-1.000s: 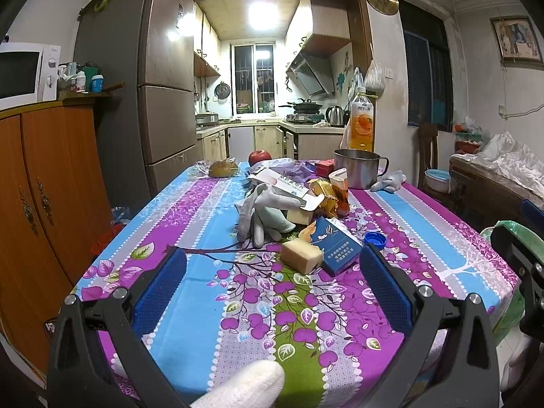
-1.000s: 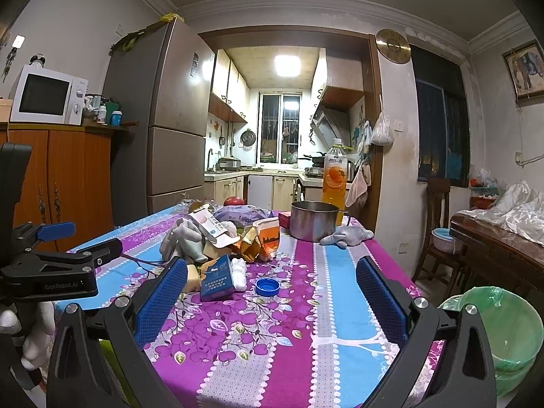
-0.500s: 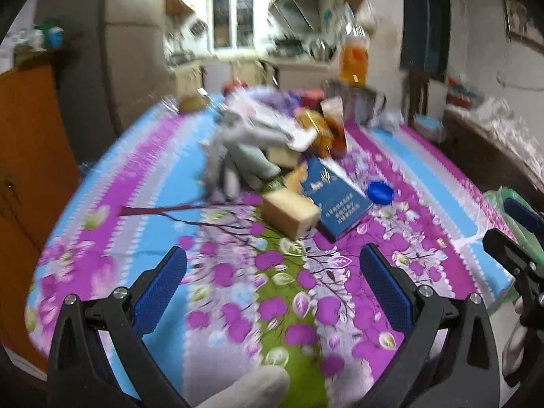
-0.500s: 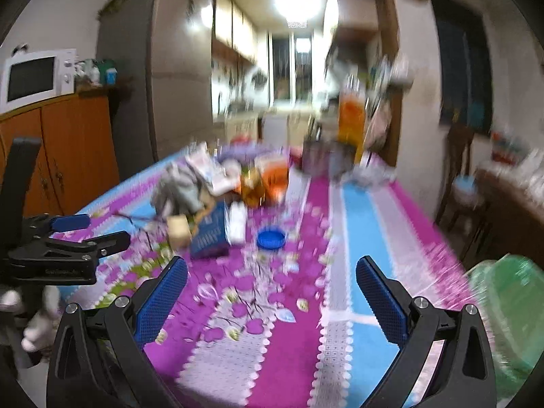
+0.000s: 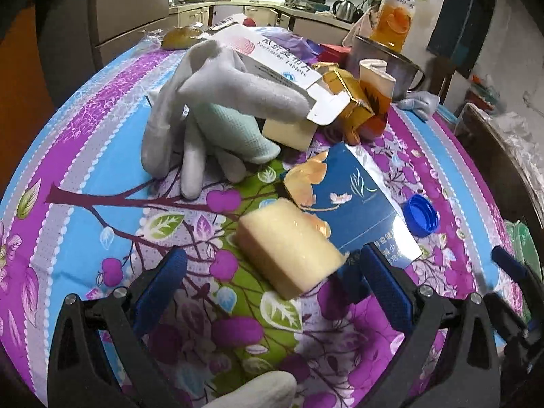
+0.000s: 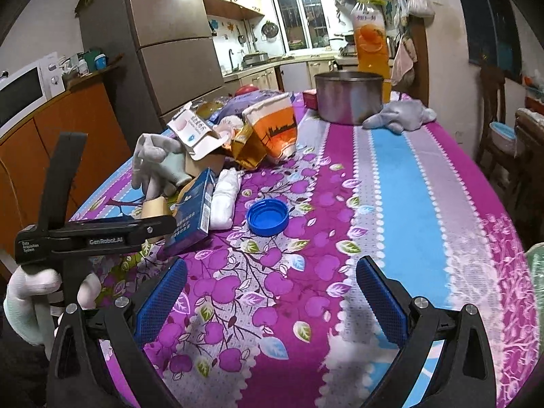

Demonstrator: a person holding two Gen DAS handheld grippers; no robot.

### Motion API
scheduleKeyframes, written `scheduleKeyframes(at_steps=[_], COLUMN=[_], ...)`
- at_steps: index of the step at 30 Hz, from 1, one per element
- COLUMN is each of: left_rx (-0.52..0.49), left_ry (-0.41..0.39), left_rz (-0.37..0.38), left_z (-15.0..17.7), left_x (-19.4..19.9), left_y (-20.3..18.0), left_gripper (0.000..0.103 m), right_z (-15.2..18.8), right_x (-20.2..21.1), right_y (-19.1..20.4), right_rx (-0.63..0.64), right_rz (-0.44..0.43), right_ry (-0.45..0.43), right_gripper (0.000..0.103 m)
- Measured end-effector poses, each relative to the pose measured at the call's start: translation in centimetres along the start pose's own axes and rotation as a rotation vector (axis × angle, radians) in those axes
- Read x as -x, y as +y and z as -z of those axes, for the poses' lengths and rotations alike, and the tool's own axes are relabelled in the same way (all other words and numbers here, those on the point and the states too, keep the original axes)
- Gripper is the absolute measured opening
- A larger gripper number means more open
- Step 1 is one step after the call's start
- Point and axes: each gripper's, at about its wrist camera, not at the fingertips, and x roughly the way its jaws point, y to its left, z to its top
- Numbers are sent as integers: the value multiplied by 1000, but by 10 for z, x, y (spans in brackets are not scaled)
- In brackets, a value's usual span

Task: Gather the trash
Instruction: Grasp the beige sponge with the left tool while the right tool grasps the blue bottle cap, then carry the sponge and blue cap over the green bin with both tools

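Observation:
Trash lies heaped on the flowered tablecloth [image 5: 85, 176]. A pale yellow block [image 5: 289, 244] lies just ahead of my open left gripper [image 5: 272, 282], partly between its blue pads. Beside it are a blue carton [image 5: 363, 204], a blue bottle cap [image 5: 420, 216], grey gloves [image 5: 210, 115], a white pill box [image 5: 282, 64] and gold and orange wrappers [image 5: 353, 102]. My right gripper [image 6: 268, 295] is open and empty over the cloth, short of the blue cap [image 6: 267, 217]. The left gripper's side [image 6: 95, 234] shows in the right wrist view.
A steel pot [image 6: 348, 97], an orange drink bottle [image 6: 370, 34] and a grey cloth [image 6: 397, 117] stand at the table's far end. A green-lined bin [image 6: 535, 272] is past the right edge. A wooden cabinet [image 6: 68, 125] and a fridge [image 6: 163, 44] stand left.
Both grippers have moved forward and tilted down toward the table. The left one has closed in on the yellow block; the right one now looks down at the blue cap.

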Motion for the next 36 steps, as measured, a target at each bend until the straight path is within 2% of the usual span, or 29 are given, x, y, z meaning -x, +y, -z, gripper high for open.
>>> scheduleKeyframes(at_steps=[2, 3, 5, 6, 7, 9, 10, 11, 22, 24, 25, 28, 31, 36], left_rx=[6, 10, 26, 31, 32, 34, 32, 29, 35, 30, 29, 29, 17, -45], left_ry=[-19, -21, -23, -20, -19, -14, -12, -9, -6, -10, -12, -25, -69, -179], left_rz=[-8, 5, 44, 56, 64, 81, 87, 91, 112, 108, 108, 100, 74, 31], left_z=[-3, -4, -5, -5, -5, -3, -3, -2, 1, 3, 3, 5, 6, 4], left_x=[-2, -1, 0, 2, 3, 6, 7, 8, 12, 12, 12, 14, 23, 49], left_y=[1, 3, 10, 15, 16, 20, 20, 21, 31, 30, 30, 29, 26, 6], left_gripper=[76, 74, 61, 59, 54, 46, 40, 39, 36, 36, 36, 35, 34, 34], right_z=[-3, -7, -13, -19, -24, -30, -32, -36, -54, -53, -52, -49, -45, -40], right_x=[-4, -6, -9, -11, -13, -24, -30, -38, -86, -87, -86, -78, -60, -10], right_y=[1, 0, -1, 0, 2, 6, 7, 8, 18, 20, 20, 18, 18, 30], right_rx=[0, -15, -22, -12, 0, 29, 42, 57, 154, 174, 170, 142, 126, 125], right_rz=[-20, -42, -45, -42, -41, -34, -29, -21, 69, 98, 100, 82, 85, 122], right_ry=[23, 37, 48, 54, 66, 111, 131, 162, 255, 241, 233, 198, 130, -37], right_gripper=[98, 98, 96, 95, 90, 72, 60, 55, 55, 51, 41, 39, 39, 39])
